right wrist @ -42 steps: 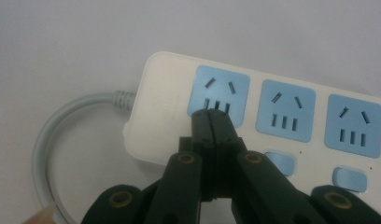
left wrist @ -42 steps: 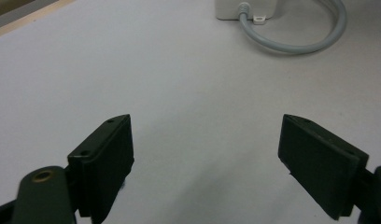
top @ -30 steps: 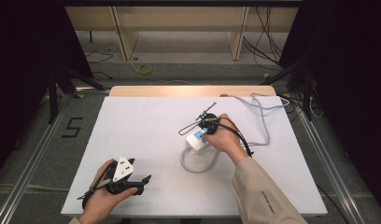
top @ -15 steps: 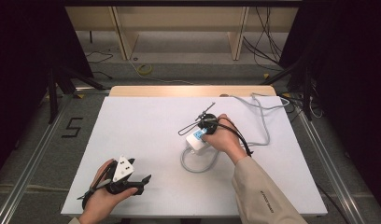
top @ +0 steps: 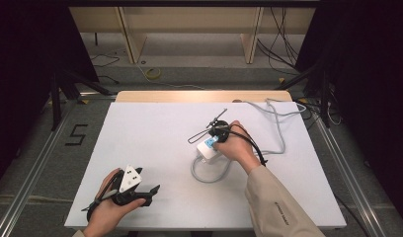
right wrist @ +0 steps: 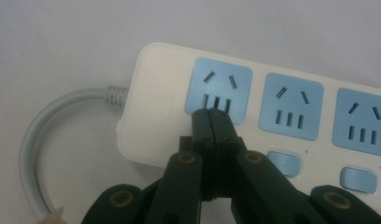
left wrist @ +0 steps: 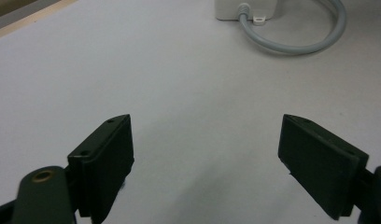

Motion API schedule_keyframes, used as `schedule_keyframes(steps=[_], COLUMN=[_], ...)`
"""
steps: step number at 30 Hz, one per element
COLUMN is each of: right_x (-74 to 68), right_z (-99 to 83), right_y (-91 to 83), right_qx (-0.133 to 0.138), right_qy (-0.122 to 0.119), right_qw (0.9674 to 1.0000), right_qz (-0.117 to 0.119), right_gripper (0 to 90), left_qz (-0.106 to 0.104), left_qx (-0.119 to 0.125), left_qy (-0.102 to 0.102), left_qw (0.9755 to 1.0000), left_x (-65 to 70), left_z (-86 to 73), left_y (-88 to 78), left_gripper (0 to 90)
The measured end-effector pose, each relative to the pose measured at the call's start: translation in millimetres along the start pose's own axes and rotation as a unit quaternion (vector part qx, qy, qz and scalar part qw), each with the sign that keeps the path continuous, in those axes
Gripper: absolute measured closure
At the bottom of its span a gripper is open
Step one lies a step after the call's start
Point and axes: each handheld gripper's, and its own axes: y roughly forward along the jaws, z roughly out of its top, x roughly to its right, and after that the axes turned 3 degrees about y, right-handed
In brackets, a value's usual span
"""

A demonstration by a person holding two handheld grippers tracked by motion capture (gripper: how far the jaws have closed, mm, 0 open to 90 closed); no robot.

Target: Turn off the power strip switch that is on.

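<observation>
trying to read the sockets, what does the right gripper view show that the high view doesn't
Right gripper view: the pale blue socket faces with their slots, the small blue switch buttons below them, and the right gripper with its jaws shut together, tips against the first socket.

High view: the whole white table, the left gripper held near its front edge, the person's beige sleeve, and the grey cable's far run towards the back edge.

Both: the white plastic power strip and its looped grey cable.

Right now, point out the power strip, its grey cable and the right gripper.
power strip (right wrist: 165,100): right gripper view, white casing end.
grey cable (left wrist: 291,45): left gripper view, loop's bend.
right gripper (right wrist: 211,122): right gripper view, shut jaw tips.
</observation>
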Motion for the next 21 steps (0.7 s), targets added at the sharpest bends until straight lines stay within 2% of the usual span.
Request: schedule_keyframes(steps=[11, 17, 21], right_x=[0.4, -2.5, -2.1], right_z=[1.6, 4.1, 4.2], right_y=[0.3, 0.4, 0.5], right_qx=[-0.006, -0.016, -0.016], right_qy=[0.007, 0.003, 0.006], right_qw=[1.0000, 0.9998, 0.9998], right_qz=[0.003, -0.009, -0.007], right_gripper=[90.0, 90.0, 90.0], left_qz=[0.000, -0.001, 0.000], left_qx=[0.000, 0.001, 0.001], left_qy=[0.001, 0.001, 0.001], left_qw=[1.0000, 1.0000, 1.0000], left_x=[0.4, 0.5, 0.6], left_z=[0.0, 0.1, 0.0], left_y=[0.2, 0.2, 0.2], left_gripper=[18.0, 18.0, 18.0])
